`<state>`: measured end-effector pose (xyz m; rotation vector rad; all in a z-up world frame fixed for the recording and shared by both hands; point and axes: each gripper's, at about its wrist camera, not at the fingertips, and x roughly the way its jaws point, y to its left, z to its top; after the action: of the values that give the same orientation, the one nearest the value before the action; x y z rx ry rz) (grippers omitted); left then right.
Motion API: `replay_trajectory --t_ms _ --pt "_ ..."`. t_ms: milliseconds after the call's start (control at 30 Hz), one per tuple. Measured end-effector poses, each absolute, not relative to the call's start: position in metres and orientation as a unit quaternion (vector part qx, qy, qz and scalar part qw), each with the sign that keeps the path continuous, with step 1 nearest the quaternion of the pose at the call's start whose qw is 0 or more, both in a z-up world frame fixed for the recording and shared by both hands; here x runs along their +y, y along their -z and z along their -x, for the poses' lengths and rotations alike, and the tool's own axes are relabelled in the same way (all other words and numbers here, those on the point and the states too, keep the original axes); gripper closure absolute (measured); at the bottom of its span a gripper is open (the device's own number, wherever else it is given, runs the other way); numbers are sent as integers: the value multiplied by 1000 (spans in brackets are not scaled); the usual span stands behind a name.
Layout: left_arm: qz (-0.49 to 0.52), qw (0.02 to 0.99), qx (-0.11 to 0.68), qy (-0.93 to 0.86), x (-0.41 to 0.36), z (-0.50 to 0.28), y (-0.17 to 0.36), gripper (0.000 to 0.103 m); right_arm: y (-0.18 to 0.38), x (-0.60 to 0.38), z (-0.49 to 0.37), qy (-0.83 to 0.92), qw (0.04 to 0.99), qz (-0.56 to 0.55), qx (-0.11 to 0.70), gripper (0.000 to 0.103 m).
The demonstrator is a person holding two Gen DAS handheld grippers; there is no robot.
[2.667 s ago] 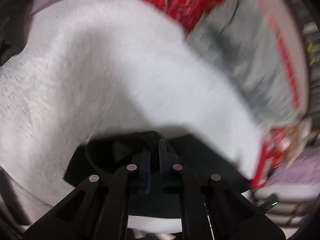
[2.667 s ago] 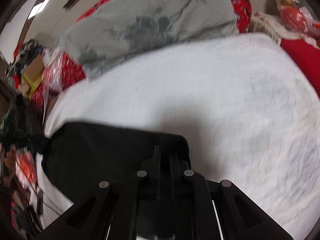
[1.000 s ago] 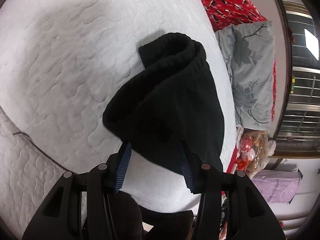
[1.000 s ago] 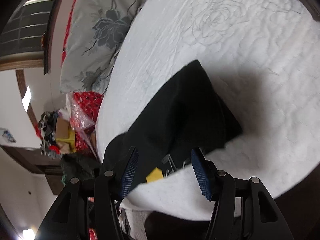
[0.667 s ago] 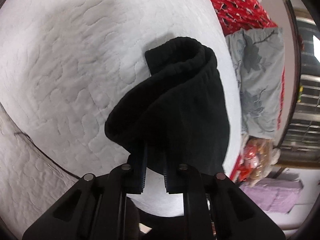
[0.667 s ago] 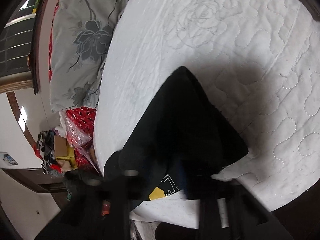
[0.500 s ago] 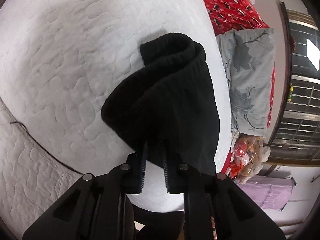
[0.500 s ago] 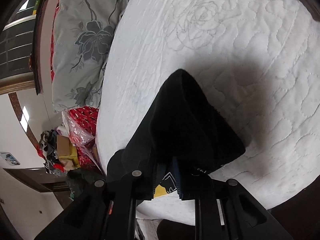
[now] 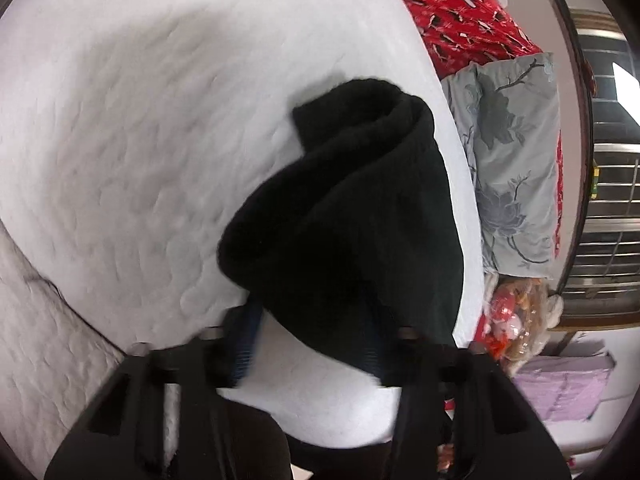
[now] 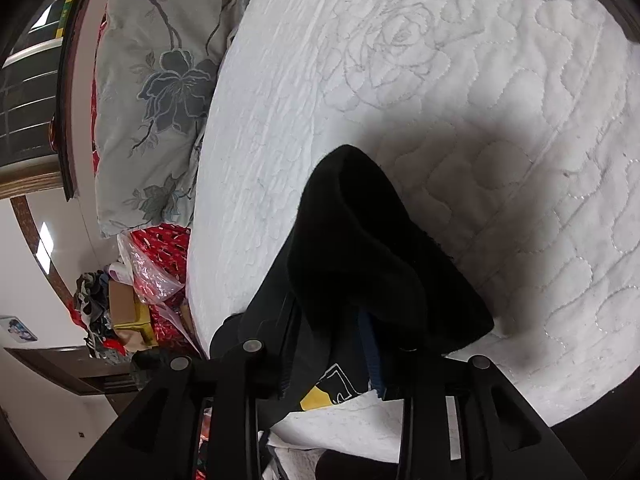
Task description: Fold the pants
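Black pants bunched on the white mattress.
Left gripper spread around the near edge; right gripper partly spread, cloth between.

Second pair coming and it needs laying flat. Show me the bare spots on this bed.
Bare quilt on the black pants' side away from the floral pillow; also the rose-stitched stretch beyond the pants. Crowded: the bed edge by the red bags.
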<state>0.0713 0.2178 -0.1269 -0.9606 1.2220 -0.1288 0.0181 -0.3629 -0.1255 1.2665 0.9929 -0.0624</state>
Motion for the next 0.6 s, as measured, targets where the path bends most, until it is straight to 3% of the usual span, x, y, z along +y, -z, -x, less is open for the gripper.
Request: replay_trajectory --t_ms 33,67,100,133,167,300,467,600 --pt "432 710 552 63 216 -73 126 91 125 -362 -19 27 698 -560 446 72" --pt "431 708 555 67 214 -74 124 93 125 -362 -20 28 702 -554 448 74" --pt "428 710 555 66 212 -73 121 95 125 -362 -20 29 706 -549 447 81" --pt "429 710 554 69 211 -71 117 98 123 -362 -20 27 711 -545 443 94" --pt "439 707 549 77 211 -69 113 98 121 -362 -19 24 713 -546 439 96" --pt "474 701 522 107 216 -73 89 98 100 -367 -14 7 735 -544 405 99" --pt "455 715 521 101 210 -135 52 100 78 -374 -50 15 753 -518 406 99" --pt "449 739 490 112 211 -171 1 101 28 -376 -74 -17 781 -517 349 99"
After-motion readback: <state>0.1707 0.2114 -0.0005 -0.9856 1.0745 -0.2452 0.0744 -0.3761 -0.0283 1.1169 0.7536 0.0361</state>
